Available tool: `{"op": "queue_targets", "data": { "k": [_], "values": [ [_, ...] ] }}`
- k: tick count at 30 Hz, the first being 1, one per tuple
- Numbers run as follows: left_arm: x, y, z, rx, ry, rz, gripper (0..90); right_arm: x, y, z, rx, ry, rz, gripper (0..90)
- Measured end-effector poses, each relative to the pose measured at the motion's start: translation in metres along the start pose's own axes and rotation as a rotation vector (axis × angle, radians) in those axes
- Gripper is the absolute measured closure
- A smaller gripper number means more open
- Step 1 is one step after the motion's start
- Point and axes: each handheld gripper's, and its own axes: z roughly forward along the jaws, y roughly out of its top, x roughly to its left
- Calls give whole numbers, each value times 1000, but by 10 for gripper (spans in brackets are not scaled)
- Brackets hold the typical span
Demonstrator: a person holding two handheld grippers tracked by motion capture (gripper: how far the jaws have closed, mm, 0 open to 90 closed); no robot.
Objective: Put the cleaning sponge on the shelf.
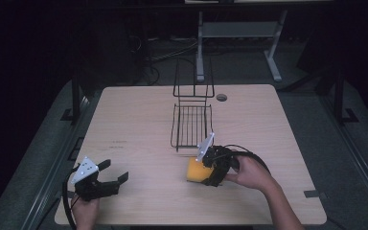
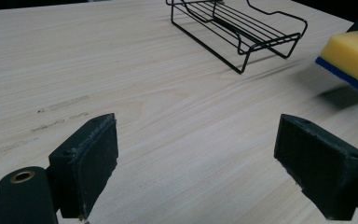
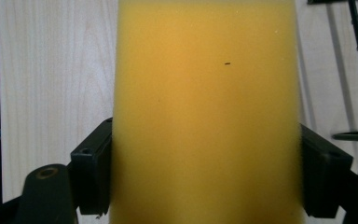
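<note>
The pale wooden table (image 1: pixel 139 120) with a rectangular top carries everything; faint dark marks show on its left half, and a small round grommet hole (image 1: pixel 222 97) sits near its far edge. Beyond the table, on the dark floor, stands the grey metal frame (image 1: pixel 239 33) of another desk.

At the middle of the table, toward the far side, stands the black wire rack (image 1: pixel 191 122), a flat tray of parallel bars with a taller upright loop at its far end. In the left tool view the same rack (image 2: pixel 242 28) rests on its bent wire feet.

The right tool (image 1: pixel 210 167) is held in the person's right hand (image 1: pixel 251 173), just in front of the rack's near end. Its jaws are clamped on the yellow rectangular sponge (image 1: pixel 195 170), one jaw pressed against each long side, as the right tool view shows where the sponge (image 3: pixel 205 116) runs up between them. From the left tool view the sponge (image 2: pixel 352 53) has a thin blue layer on its underside and hangs slightly above the table, with its shadow below.

The left tool (image 1: pixel 111 176) sits low at the near left corner, held by the left hand (image 1: pixel 85 211), well apart from the sponge. Its jaws stand wide apart with nothing between them but bare wood.
</note>
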Motion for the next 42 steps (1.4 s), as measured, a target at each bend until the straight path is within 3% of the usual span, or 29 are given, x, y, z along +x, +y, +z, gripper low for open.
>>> {"op": "queue_targets", "data": {
  "k": [17,27,34,42],
  "values": [
    [-1,0,0,-1,-4,-2,129,-24,11,-8,3,8,10,214],
    [-1,0,0,-2,-2,-5,128,-31,19,-8,11,12,0,214],
    [0,0,-1,-1,-2,-3,129,-39,24,-11,17,18,25,214],
    [0,0,-2,-5,-4,-5,128,-46,34,-13,26,7,-4,214]
  ]
}}
